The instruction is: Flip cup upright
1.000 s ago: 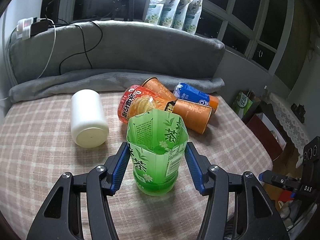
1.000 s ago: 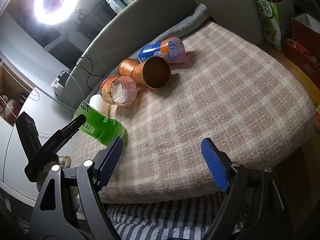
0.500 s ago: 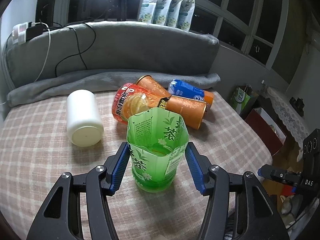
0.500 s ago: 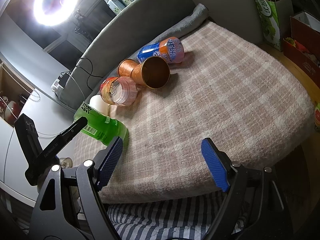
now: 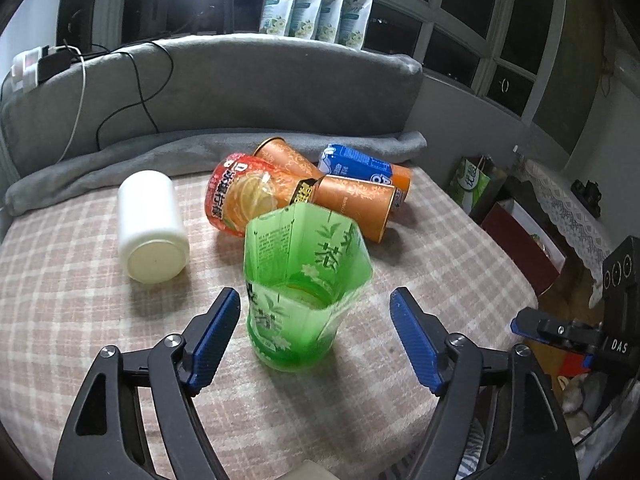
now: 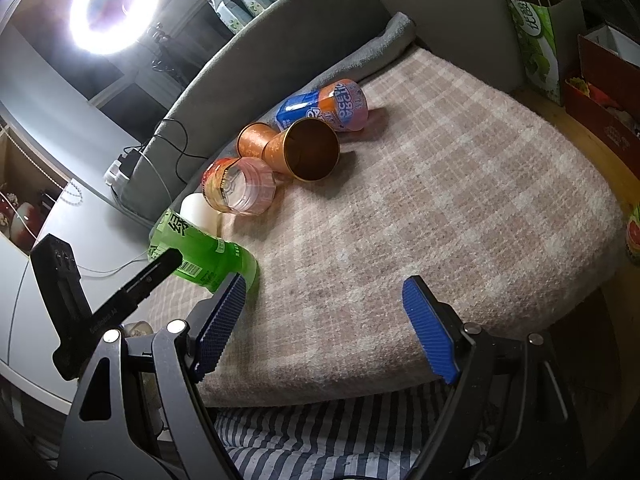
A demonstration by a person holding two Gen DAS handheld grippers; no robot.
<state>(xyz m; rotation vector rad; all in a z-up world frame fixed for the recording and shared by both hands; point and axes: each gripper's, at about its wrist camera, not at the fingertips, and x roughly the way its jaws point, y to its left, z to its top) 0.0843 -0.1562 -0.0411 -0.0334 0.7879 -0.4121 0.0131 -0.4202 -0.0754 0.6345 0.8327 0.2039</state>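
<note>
A green cut-bottle cup (image 5: 302, 288) stands upright on the checked blanket, open mouth up. My left gripper (image 5: 316, 338) is open around it, with its blue pads apart from the cup's sides. The cup also shows at the left in the right wrist view (image 6: 200, 254). My right gripper (image 6: 324, 328) is open and empty over the blanket's near edge. Lying on their sides behind the green cup are a white cup (image 5: 150, 220), an orange-red cup (image 5: 240, 194), two copper cups (image 5: 352, 208) and a blue-orange cup (image 5: 360, 168).
A grey cushion (image 5: 240, 84) with cables backs the blanket. The blanket (image 6: 460, 200) drops off at its right and near edges. Bags and boxes (image 6: 560, 48) stand on the floor to the right. A ring light (image 6: 114, 4) shines at the upper left.
My left gripper has opened and let go of the green cup, which now stands on the blanket. The left gripper has pulled back a little. The right gripper has not moved.
</note>
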